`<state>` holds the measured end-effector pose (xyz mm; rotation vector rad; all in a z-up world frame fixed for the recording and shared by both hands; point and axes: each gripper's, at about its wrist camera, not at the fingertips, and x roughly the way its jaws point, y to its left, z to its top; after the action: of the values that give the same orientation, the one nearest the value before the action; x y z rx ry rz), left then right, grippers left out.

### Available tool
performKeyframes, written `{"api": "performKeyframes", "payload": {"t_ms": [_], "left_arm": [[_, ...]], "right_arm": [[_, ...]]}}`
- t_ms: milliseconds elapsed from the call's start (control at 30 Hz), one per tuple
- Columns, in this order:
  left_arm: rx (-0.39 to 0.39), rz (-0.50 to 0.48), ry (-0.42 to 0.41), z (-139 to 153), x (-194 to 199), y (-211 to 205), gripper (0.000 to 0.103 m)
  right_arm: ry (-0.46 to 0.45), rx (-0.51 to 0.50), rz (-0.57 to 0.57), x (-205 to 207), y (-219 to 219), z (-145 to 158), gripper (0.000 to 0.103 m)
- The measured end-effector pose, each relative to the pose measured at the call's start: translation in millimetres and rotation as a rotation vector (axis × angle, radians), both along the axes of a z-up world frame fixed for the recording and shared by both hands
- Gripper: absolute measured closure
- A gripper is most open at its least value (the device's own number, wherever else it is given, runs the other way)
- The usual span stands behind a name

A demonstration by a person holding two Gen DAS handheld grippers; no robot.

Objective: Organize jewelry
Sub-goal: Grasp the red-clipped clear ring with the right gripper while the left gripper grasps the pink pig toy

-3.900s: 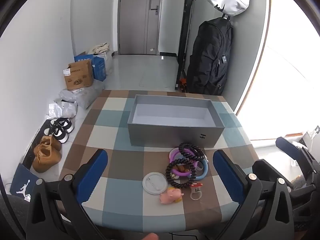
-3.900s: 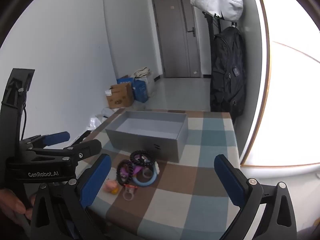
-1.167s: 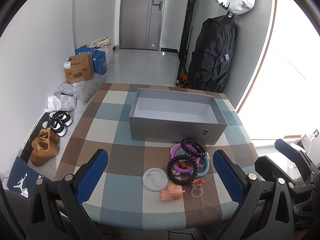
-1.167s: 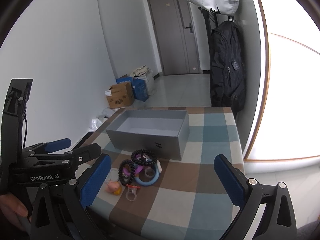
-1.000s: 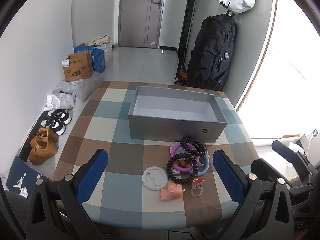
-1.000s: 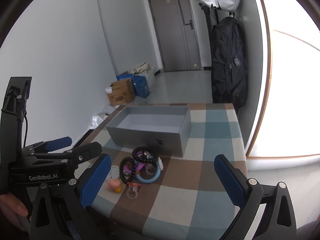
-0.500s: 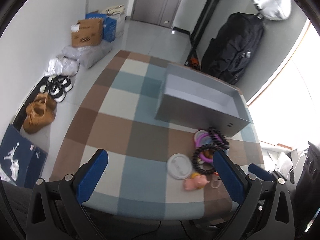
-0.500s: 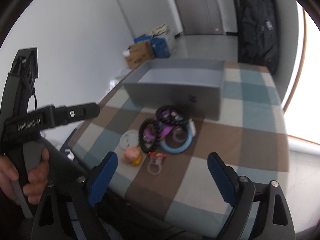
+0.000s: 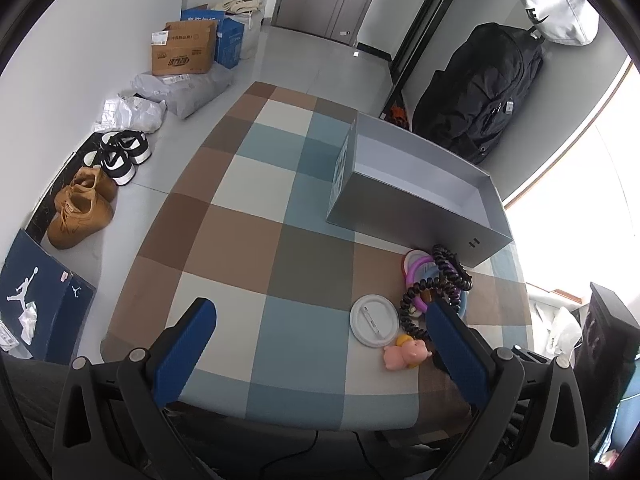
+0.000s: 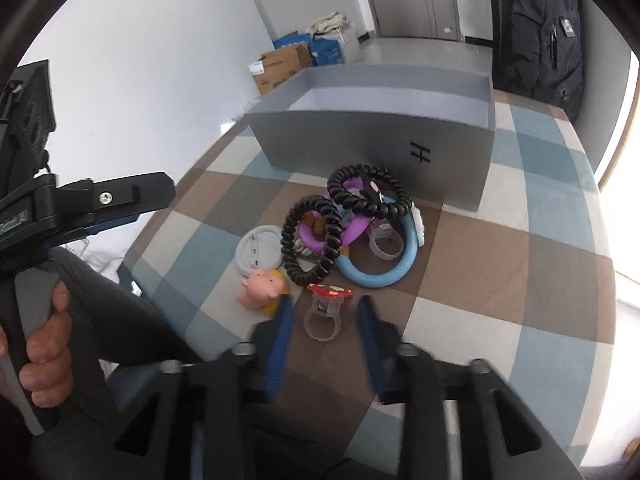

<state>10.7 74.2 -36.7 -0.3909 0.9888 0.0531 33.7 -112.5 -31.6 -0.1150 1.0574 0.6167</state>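
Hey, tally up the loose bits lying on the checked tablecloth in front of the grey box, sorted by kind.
Black spiral hair ties: 2
Purple rings: 2
Blue ring: 1
Clear rings, one with a red top: 2
Pink pig toy: 1
White round lid: 1
Total: 9, though the pile overlaps and may hide more.

The right gripper's fingers (image 10: 282,332) are motion-blurred. In the left wrist view, a blue finger (image 9: 454,350) hides part of the black coil ring (image 9: 416,312).

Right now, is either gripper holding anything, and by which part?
Nothing is held. The right gripper has just been closing, its jaws flanking the clear ring without visibly pressing it. The left gripper is open and empty.
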Motion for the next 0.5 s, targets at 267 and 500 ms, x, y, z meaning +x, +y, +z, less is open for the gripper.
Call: {"api": "performKeyframes", "payload": {"t_ms": [267, 500], "left_arm": [[-0.036, -0.060, 0.012, -4, -3, -7, 0.010], [-0.050, -0.153, 0.046, -13, -4, -30, 0.010]], "right_arm": [[-0.019, 0.033, -0.020, 0, -9, 10, 0.088], [-0.021, 0.063, -0.108, 8, -32, 18, 0.088]]}}
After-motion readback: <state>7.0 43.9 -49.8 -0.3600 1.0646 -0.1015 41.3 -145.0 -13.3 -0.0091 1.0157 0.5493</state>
